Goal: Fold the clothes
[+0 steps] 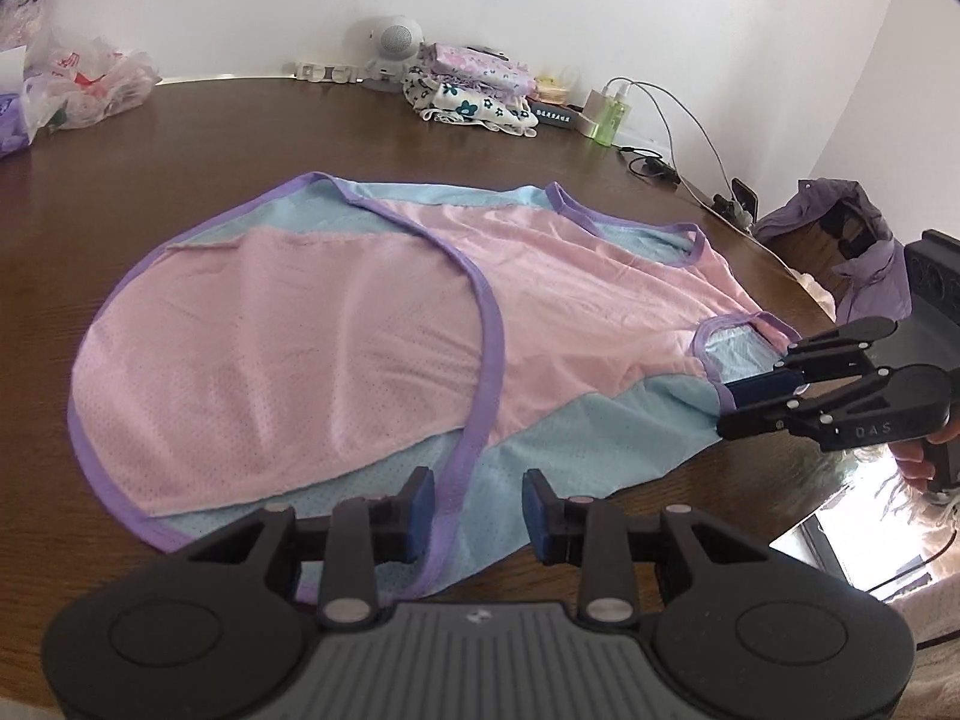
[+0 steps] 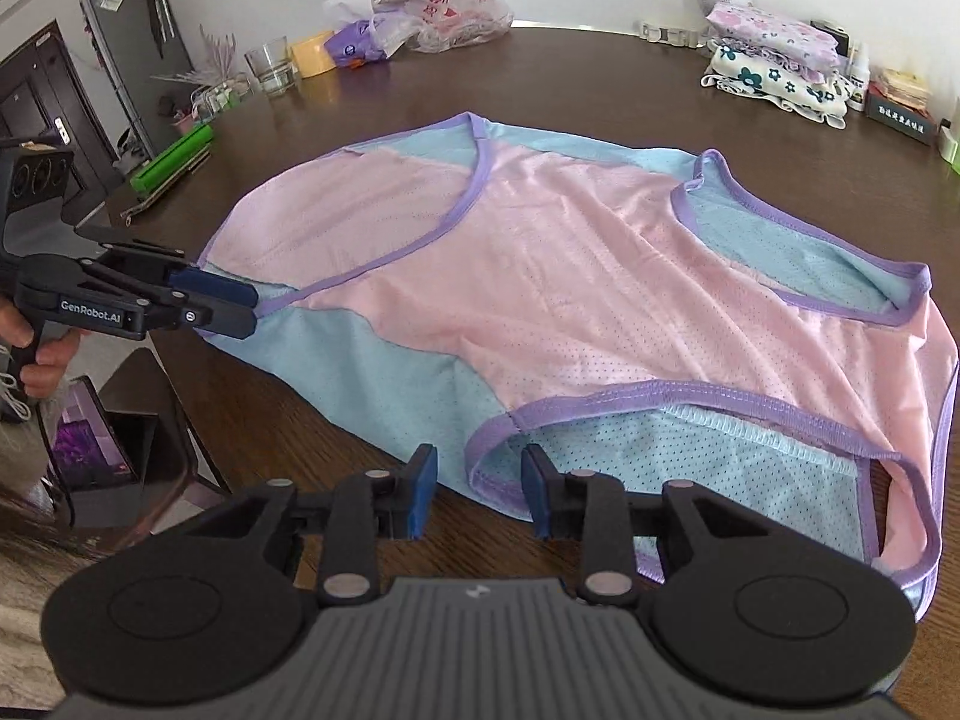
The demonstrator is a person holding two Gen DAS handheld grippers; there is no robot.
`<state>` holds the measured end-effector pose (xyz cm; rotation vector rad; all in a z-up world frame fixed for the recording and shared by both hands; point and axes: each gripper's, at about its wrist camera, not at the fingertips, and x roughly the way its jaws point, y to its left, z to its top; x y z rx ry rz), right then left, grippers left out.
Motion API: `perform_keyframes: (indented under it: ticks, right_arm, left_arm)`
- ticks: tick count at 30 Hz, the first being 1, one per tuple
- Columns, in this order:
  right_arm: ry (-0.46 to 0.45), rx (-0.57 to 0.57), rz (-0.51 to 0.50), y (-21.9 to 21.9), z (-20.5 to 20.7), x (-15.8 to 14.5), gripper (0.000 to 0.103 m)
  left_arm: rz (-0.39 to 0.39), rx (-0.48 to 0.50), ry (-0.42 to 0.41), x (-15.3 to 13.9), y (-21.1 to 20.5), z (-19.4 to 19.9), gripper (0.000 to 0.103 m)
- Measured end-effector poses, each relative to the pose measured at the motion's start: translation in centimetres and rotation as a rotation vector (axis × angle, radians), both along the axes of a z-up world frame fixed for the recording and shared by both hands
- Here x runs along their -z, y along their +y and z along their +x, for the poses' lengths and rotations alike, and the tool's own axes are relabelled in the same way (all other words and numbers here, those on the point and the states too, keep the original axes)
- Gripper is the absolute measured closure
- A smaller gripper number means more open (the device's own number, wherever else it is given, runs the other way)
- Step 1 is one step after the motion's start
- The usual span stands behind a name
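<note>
A sleeveless mesh top (image 1: 300,360), pink and light blue with purple trim, lies spread on the brown wooden table (image 1: 180,180). My left gripper (image 1: 478,516) sits low over the near edge, its jaws apart, and a purple trim band runs between the pads without being pressed. From the right wrist view, that left gripper (image 2: 255,306) is at the top's (image 2: 540,276) left corner. My right gripper (image 2: 478,495) is open at a purple armhole edge (image 2: 498,426), which lies just ahead of its fingers. In the left wrist view the right gripper (image 1: 729,405) is at the top's right edge.
A stack of folded floral clothes (image 1: 468,90) stands at the back by the wall, with a green bottle (image 1: 612,114) and cables (image 1: 678,120) to its right. Plastic bags (image 1: 90,84) and a glass (image 2: 270,66) occupy the far left. A purple jacket (image 1: 852,240) hangs beyond the table's right edge.
</note>
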<state>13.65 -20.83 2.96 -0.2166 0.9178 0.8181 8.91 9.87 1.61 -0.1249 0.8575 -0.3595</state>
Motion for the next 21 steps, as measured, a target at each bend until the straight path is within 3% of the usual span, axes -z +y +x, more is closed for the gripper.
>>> perform_keyframes:
  ticks: [1,2,3,9,12,15,17,20,21]
  right_arm:
    - [0.008,0.002,0.0,0.0,0.1,0.0,0.101]
    - [0.028,0.003,0.009,-0.3,0.2,-0.1,0.101]
    - [0.049,0.001,0.024,-0.6,0.4,-0.3,0.101]
    - [0.246,0.017,0.137,-4.3,2.0,-1.4,0.101]
    - [0.289,0.039,0.097,-4.8,2.4,-0.3,0.1]
    - [0.293,0.035,0.11,-4.8,2.3,0.2,0.092]
    - [0.273,0.028,0.118,-4.7,2.0,0.2,0.078]
    - [0.243,0.003,0.086,-4.0,1.5,0.4,0.078]
    - [0.233,-0.004,0.075,-3.9,1.4,0.3,0.081]
  left_arm:
    - [0.014,0.008,-0.001,0.0,-0.1,-0.1,0.082]
    - [0.03,0.021,-0.003,0.0,-0.2,-0.1,0.096]
    - [0.045,0.036,-0.007,0.0,-0.3,-0.1,0.1]
    - [0.131,0.102,-0.023,-0.5,0.1,-0.3,0.103]
    - [0.125,0.097,-0.003,-0.4,0.8,-0.1,0.103]
    - [0.054,0.094,0.026,-0.3,1.4,0.0,0.087]
    - [0.043,0.104,0.032,-0.4,1.3,0.1,0.081]
    - [0.1,0.125,0.019,-0.4,0.7,0.1,0.084]
    - [0.126,0.135,0.01,-0.4,0.4,0.1,0.098]
